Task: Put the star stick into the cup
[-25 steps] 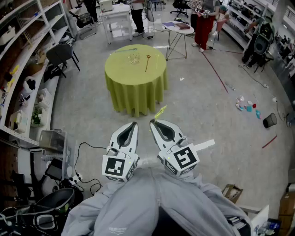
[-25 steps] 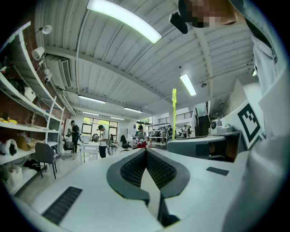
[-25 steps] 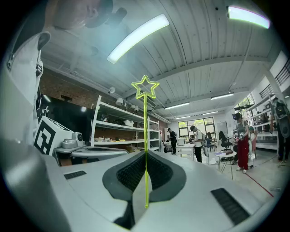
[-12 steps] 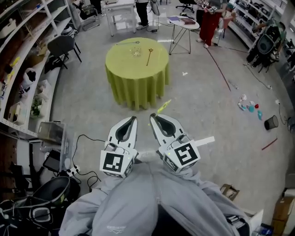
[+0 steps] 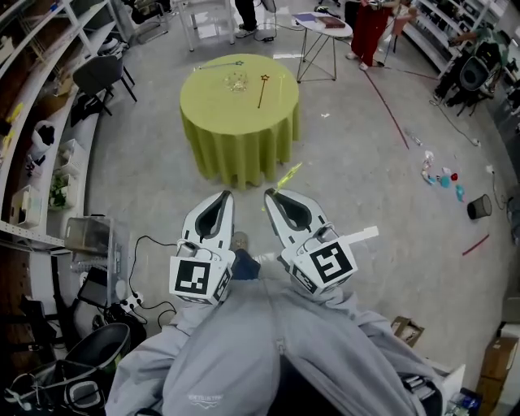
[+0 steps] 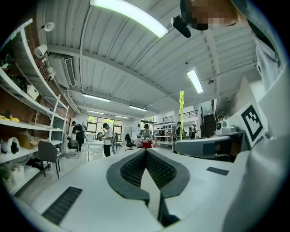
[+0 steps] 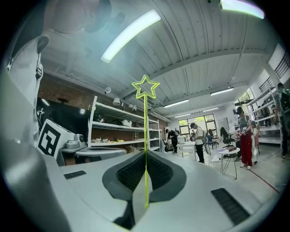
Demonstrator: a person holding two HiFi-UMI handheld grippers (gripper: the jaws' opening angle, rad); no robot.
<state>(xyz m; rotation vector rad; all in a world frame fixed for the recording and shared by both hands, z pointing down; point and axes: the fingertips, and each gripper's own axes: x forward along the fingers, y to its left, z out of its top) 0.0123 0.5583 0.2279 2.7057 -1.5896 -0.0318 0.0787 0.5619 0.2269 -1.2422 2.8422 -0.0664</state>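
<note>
The fingers [image 6: 129, 171] of the left gripper [image 5: 225, 197] are pressed together along their ribbed pads, with nothing between them. The fingers [image 7: 159, 174] of the right gripper [image 7: 145, 153] are clamped on the shaft of the yellow-green star stick [image 7: 145, 136]. The shaft stands upright in the seam between the pads. Its lower end sits near the base of the fingers, and its outlined star head is clear above the tips.

In the head view both grippers are side by side above the floor [image 5: 357, 187], close in front of the person's grey sleeves [image 5: 244, 357]. The star end of the held stick projects beyond the right fingertips toward the table.

The round tabletop [image 5: 219, 101], covered with a yellow-green cloth, is well apart from both grippers.
- The clear cup [image 5: 236, 80] stands near the middle of the tabletop, toward the far edge.
- A second stick [image 5: 262, 91], dark with a small gold star, lies just right of the cup and does not touch it.
- A third thin stick [image 5: 218, 66] lies along the far edge, left of the cup.

Shelving [image 5: 32, 122] lines the left side of the room. A small white side table [image 5: 323, 24] stands beyond the tabletop's far right edge.
</note>
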